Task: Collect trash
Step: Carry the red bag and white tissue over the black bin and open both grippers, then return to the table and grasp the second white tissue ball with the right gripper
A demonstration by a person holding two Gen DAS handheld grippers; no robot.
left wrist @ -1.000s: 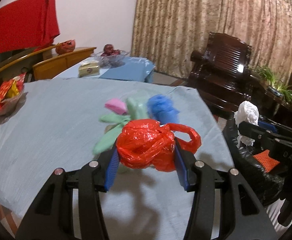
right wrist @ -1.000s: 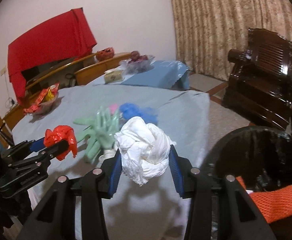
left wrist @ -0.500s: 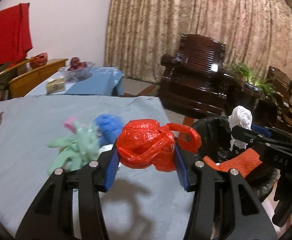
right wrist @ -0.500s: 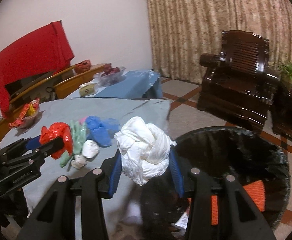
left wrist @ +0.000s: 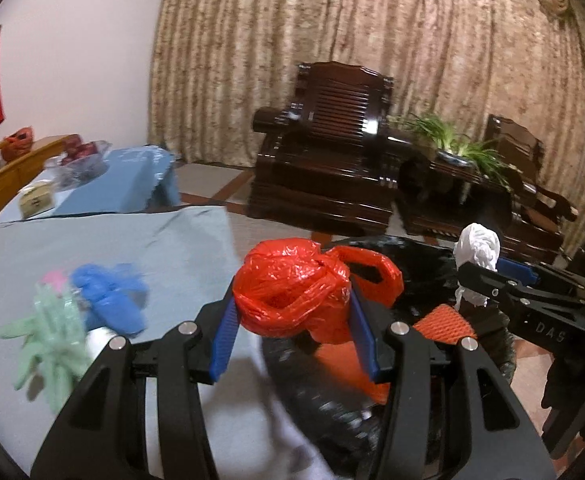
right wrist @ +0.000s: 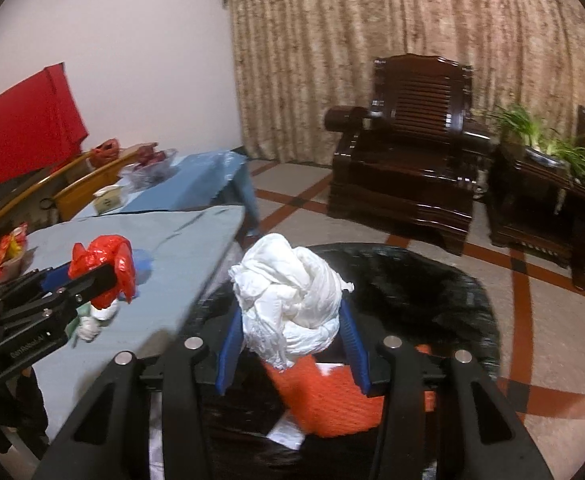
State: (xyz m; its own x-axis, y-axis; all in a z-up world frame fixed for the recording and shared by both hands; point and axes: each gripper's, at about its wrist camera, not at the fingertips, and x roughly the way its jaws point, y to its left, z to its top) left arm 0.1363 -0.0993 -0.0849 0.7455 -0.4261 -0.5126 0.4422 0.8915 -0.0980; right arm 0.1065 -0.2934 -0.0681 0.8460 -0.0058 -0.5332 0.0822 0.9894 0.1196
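The right gripper [right wrist: 292, 320] squeezes a white bag [right wrist: 288, 300] right over the black bin [right wrist: 432, 280], while the left gripper [left wrist: 292, 320], squeezing a red bag [left wrist: 292, 292], is only at the bin's edge beside the desk [left wrist: 92, 240].

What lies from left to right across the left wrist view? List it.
Green glove → blue glove → red bag in the left tongs → white bag in the right tongs.

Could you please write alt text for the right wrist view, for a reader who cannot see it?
The right claw grips a knotted white plastic bag above a black-lined trash bin holding orange netting. At left, the left claw holds a red plastic bag over a table with a grey-blue cloth.
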